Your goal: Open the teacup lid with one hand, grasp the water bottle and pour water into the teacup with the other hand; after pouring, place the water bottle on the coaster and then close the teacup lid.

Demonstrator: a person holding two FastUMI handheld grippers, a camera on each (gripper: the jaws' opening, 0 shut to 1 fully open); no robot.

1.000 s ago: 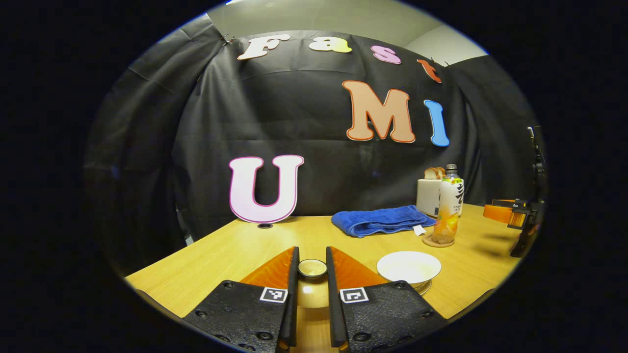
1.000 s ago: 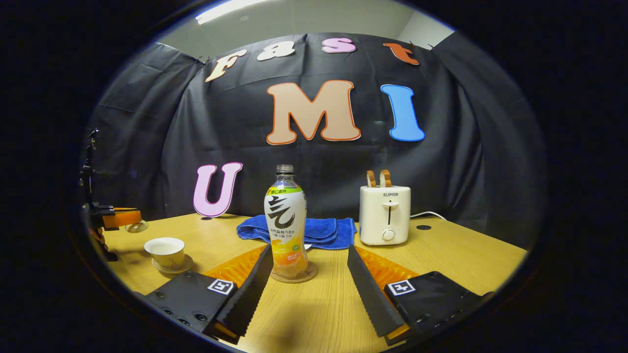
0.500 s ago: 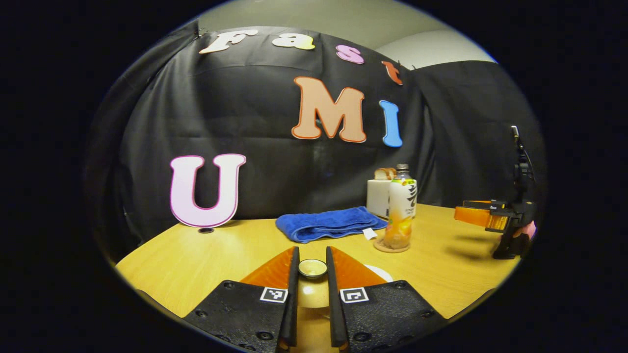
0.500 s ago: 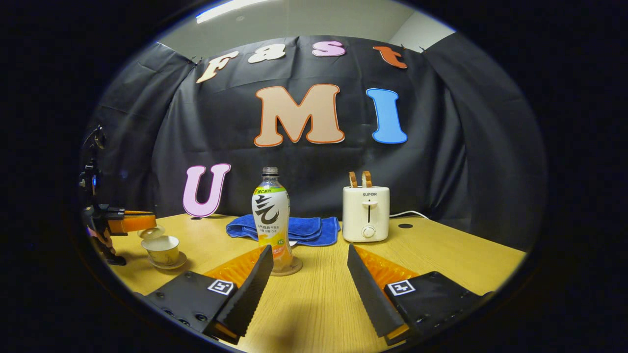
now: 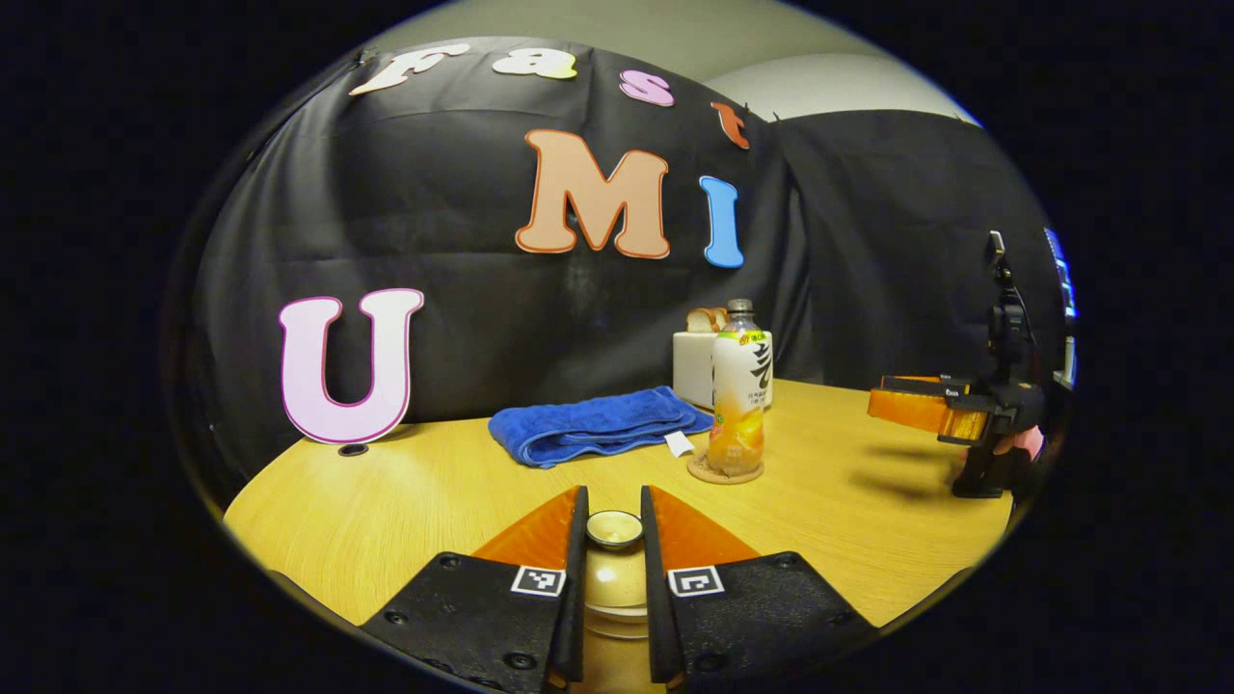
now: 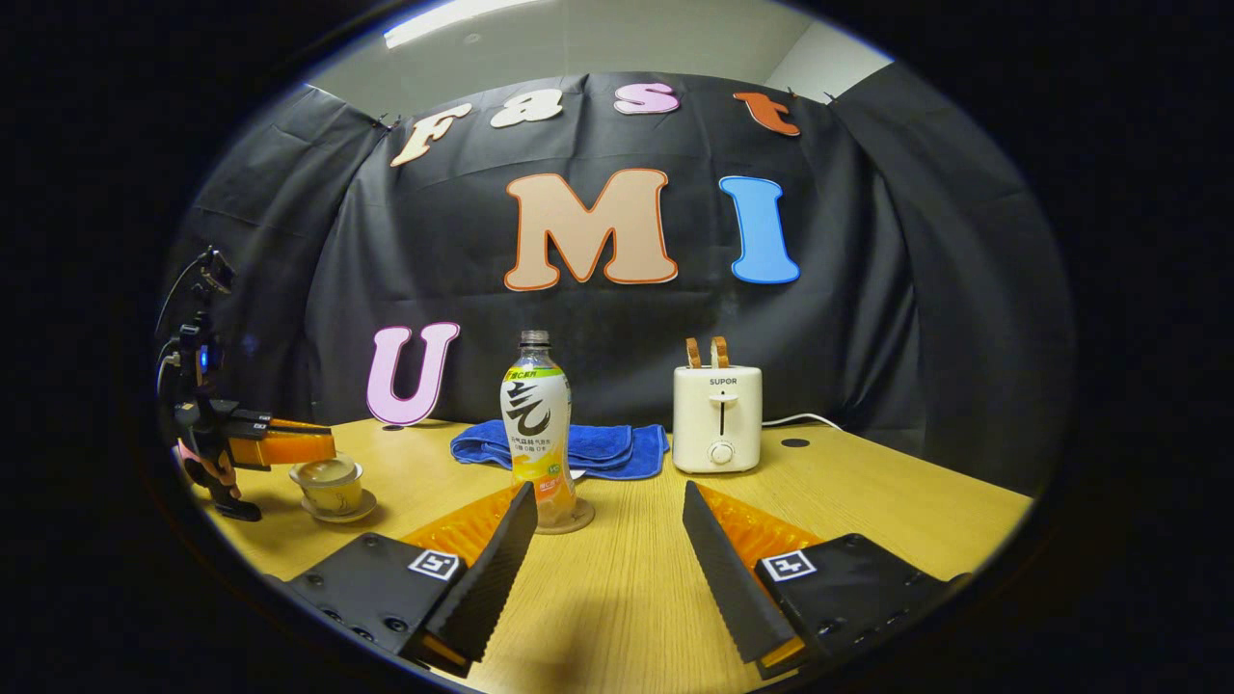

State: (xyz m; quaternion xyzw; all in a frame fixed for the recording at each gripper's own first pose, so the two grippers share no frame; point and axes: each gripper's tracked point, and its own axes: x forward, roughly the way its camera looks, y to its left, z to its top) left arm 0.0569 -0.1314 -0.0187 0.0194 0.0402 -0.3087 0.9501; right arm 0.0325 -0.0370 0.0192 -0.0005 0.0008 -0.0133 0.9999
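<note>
A white toaster (image 6: 716,419) on the table carried the word "SUPOR" in small dark capitals on its front, above the lever slot. The water bottle (image 6: 536,424) wore a label with a large black brush-style character on white; its smaller print was too fine to make out. Each gripper finger bore a small black-and-white square marker, which held no letters.

Each tool (image 6: 603,545) has black textured bodies, orange fingers (image 5: 540,530) and square white markers.
</note>
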